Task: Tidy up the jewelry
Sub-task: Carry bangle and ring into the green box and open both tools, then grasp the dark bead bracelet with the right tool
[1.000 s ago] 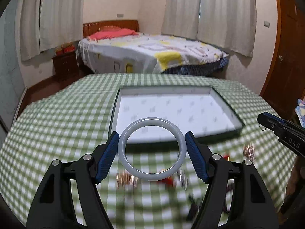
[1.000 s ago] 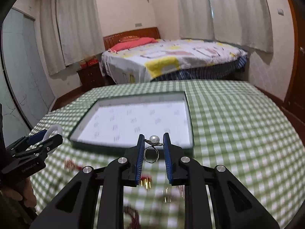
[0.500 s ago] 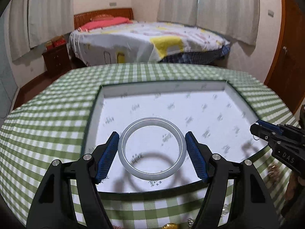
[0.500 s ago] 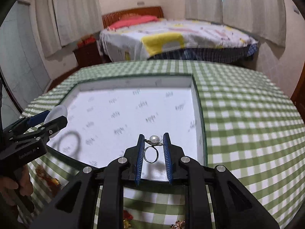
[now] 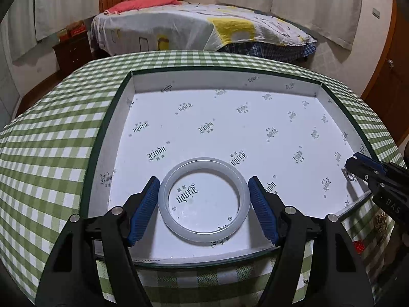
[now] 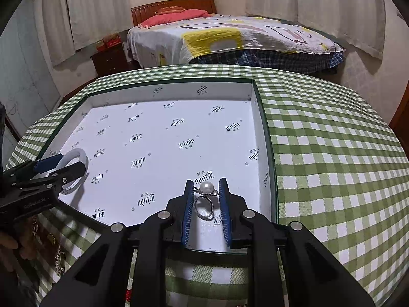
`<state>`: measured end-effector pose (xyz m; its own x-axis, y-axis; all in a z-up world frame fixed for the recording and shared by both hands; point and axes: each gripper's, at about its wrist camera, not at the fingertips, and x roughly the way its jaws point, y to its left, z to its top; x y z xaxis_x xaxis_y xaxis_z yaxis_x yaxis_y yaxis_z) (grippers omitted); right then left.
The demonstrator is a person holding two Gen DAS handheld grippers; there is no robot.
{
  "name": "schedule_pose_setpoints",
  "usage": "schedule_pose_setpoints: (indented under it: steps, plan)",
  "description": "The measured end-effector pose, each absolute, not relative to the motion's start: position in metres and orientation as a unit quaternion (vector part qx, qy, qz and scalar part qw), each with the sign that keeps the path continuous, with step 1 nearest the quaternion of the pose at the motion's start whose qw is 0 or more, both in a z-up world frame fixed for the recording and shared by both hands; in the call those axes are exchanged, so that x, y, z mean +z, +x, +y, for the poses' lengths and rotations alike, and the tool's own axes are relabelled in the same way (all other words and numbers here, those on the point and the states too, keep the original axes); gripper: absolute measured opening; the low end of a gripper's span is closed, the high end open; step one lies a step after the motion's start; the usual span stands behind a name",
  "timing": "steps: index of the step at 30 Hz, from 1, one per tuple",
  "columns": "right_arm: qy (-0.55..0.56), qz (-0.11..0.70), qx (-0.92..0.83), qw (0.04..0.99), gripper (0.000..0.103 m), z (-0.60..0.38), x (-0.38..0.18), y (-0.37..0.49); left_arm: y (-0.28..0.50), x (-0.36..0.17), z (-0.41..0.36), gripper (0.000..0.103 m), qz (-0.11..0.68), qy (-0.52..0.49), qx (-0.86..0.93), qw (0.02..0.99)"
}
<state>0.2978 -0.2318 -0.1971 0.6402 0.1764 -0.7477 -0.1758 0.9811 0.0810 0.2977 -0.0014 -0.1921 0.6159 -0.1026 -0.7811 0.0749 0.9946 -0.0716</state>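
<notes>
My left gripper (image 5: 203, 183) is shut on a pale white bangle (image 5: 166, 204), held low over the near left part of a shallow white-lined box (image 5: 110, 117) with a dark green rim. The bangle looks close to the box floor; I cannot tell if it touches. My right gripper (image 6: 206, 183) is shut on a silver pearl ring (image 6: 206, 188) over the box's near right corner (image 6: 268, 168). The left gripper (image 6: 64, 165) and bangle (image 6: 83, 154) also show in the right wrist view, and the right gripper (image 5: 354, 161) in the left wrist view.
The box sits on a table with a green checked cloth (image 6: 332, 153). Loose gold and red jewelry lies on the cloth near the box's front edge (image 5: 381, 217) (image 6: 55, 240). A bed (image 5: 204, 28), nightstand and curtains stand beyond the table.
Both grippers moved forward from over the loose jewelry to over the box and came down lower inside it, each still holding its piece.
</notes>
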Motion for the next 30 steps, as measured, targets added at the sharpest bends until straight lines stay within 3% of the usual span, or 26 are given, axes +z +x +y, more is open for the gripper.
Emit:
schedule_pose_setpoints:
  steps: [6,9,10,14,27,30]
  plan:
    - [0.0,0.411,0.1,0.906,0.024,-0.231,-0.197,0.297,0.298,-0.192,-0.004,0.071,0.437,-0.011,-0.048,0.898]
    - [0.002,0.407,0.1,0.908,0.042,-0.231,-0.195,0.295,0.298,-0.192,-0.004,0.074,0.437,-0.013,-0.05,0.898]
    - [0.005,0.406,0.102,0.908,0.043,-0.231,-0.194,0.295,0.298,-0.191,-0.005,0.076,0.437,-0.014,-0.052,0.898]
    - [0.011,0.402,0.102,0.91,0.043,-0.234,-0.188,0.29,0.292,-0.186,-0.009,0.083,0.427,-0.005,-0.044,0.903]
    - [0.022,0.372,0.102,0.922,0.044,-0.232,-0.154,0.228,0.222,-0.139,0.002,0.084,0.367,-0.012,-0.026,0.93]
    - [0.018,0.367,0.1,0.924,0.052,-0.23,-0.151,0.208,0.197,-0.135,0.004,0.084,0.361,-0.006,-0.02,0.932]
